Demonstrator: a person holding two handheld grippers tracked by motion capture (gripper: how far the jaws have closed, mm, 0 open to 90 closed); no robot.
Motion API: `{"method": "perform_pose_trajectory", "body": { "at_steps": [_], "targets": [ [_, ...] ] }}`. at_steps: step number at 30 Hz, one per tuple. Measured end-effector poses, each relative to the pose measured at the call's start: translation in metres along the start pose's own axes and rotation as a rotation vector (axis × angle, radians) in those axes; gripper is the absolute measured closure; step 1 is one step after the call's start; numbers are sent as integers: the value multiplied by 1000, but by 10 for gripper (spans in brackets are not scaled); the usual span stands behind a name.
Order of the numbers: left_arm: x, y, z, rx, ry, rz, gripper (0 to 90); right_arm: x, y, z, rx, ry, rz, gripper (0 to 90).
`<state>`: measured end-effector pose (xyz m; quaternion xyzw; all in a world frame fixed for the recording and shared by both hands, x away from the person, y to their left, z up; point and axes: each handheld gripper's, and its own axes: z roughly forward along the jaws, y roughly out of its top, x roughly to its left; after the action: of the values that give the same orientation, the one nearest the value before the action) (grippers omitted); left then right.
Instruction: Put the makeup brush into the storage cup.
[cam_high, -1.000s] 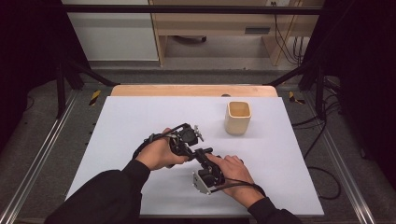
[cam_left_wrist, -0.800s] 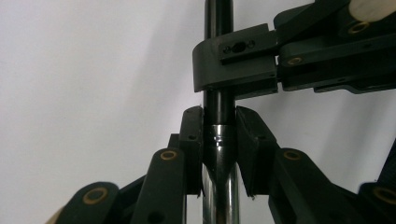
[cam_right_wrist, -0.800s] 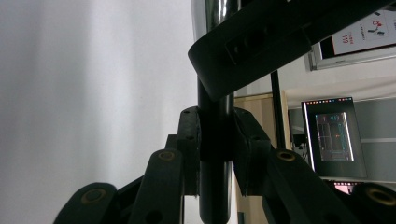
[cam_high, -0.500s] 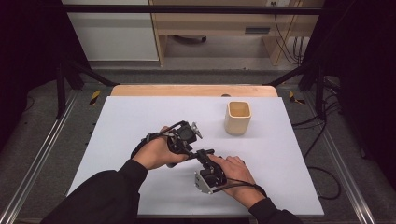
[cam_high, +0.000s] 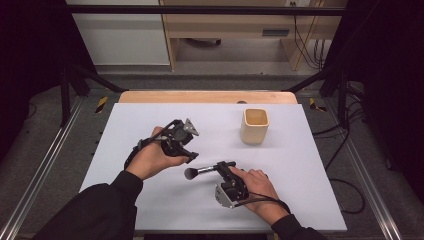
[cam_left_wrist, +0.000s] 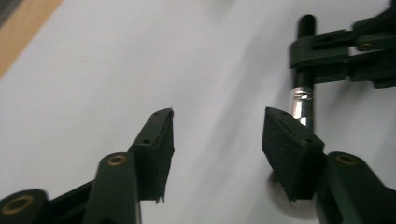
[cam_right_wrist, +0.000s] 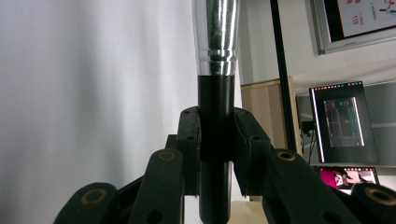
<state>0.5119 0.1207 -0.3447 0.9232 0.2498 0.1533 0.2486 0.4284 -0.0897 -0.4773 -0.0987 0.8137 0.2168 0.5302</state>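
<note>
One brush (cam_high: 200, 171), one cup (cam_high: 255, 126), two claws

Readable text: almost none to be found

On the framed poster (cam_right_wrist: 359, 21) seen at the top right of the right gripper view, red digits that look like "119" can just be made out; the writing on the monitors (cam_right_wrist: 343, 123) below it is too small to be read.

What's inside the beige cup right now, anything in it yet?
From the high view, the beige cup shows only its bare inner wall and nothing sticking out. Its bottom is hidden by the near wall. The brush is outside it, clamped in the right tongs.
</note>
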Motion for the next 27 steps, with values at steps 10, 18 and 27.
{"method": "perform_pose_trajectory", "body": {
  "at_steps": [10, 18, 27],
  "targets": [
    [18, -25, -7, -107, 101, -113, 123, -2, -14, -11, 18, -21, 34, 746],
    [14, -57, -10, -211, 142, -175, 60, -3, -23, -19, 35, -56, 64, 746],
    [1, -104, -5, -355, 177, -189, 47, -12, -36, -27, 55, -79, 147, 746]
  ]
}}
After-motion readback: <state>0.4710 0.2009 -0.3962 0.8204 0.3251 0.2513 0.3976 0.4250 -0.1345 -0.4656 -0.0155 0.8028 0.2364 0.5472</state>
